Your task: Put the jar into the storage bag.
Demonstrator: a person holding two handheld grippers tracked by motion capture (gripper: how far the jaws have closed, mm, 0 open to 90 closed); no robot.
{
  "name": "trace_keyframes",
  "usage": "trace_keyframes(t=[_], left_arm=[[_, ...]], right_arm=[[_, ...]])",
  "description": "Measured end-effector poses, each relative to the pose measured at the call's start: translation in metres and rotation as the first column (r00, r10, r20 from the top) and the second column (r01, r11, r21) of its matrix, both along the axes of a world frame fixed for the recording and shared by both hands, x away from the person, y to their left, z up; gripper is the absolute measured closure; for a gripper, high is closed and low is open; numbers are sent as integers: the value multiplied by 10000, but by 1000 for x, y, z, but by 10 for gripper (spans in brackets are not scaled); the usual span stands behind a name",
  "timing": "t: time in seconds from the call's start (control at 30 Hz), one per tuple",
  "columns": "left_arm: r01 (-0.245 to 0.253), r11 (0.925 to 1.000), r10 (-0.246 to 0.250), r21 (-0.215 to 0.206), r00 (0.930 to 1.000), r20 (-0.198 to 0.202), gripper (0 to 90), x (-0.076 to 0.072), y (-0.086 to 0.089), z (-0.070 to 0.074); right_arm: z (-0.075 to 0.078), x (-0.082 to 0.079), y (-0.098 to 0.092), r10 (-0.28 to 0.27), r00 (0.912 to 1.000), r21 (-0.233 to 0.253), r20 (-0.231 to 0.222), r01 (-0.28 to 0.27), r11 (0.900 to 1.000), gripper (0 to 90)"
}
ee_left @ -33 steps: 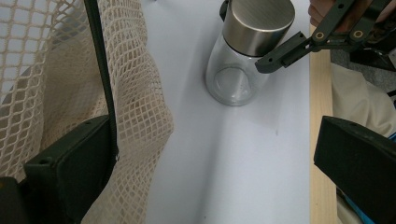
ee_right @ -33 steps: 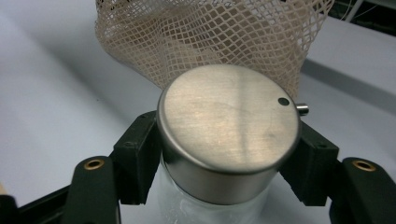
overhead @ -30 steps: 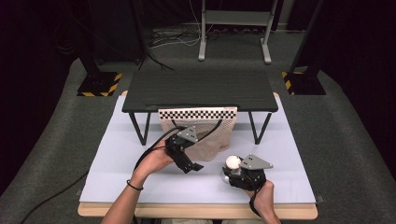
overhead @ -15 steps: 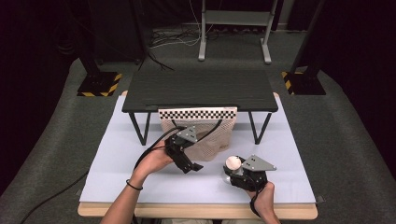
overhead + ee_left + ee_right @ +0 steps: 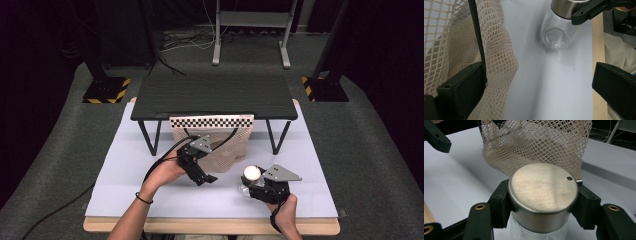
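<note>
R tool point(image 5: 256, 186) sits near the front edge of the worktop point(image 5: 125, 165), jaws clamped on the steel cap point(image 5: 543, 187) of a small glass jar point(image 5: 557, 32); in the right gripper view the jaw pads press the cap from both sides, w/ a small dark hole near the cap's rim. In the left gripper view the jar's clear body rests on the white sheet, base toward the camera, R tool's jaw across its metal collar. L tool point(image 5: 200, 167) is just left of it, jaws spread wide w/ nothing between them; one jaw lies against the beige mesh bag point(image 5: 225, 147), and a black cable point(image 5: 477, 37) runs over the mesh beside that jaw. The bag hangs from a checkered strip point(image 5: 211, 121) at the front edge of a low black table point(image 5: 215, 92) standing on the worktop, its bottom slumped on the sheet. Jar is near the bag, not in it. Pale wood edge of the worktop shows beside the sheet.
</note>
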State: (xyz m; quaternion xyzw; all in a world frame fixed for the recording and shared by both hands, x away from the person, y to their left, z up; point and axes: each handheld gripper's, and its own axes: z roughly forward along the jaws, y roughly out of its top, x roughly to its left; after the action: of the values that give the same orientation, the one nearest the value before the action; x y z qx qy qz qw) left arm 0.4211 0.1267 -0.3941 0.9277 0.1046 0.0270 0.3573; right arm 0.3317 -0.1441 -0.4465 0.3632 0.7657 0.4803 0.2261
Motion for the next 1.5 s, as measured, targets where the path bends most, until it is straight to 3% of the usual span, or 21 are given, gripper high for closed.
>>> trace_keyframes(t=[0.67,1.5], left_arm=[[-71,10000,71,-26,9999,154,0,-5,-1,1],[118,9995,-118,-301,9999,29,0,-5,2,1]], right_arm=[[31,-7,-3,-54,9993,219,370,46,9997,393],[58,9,5,165,9985,459,522,-189,9988,394]])
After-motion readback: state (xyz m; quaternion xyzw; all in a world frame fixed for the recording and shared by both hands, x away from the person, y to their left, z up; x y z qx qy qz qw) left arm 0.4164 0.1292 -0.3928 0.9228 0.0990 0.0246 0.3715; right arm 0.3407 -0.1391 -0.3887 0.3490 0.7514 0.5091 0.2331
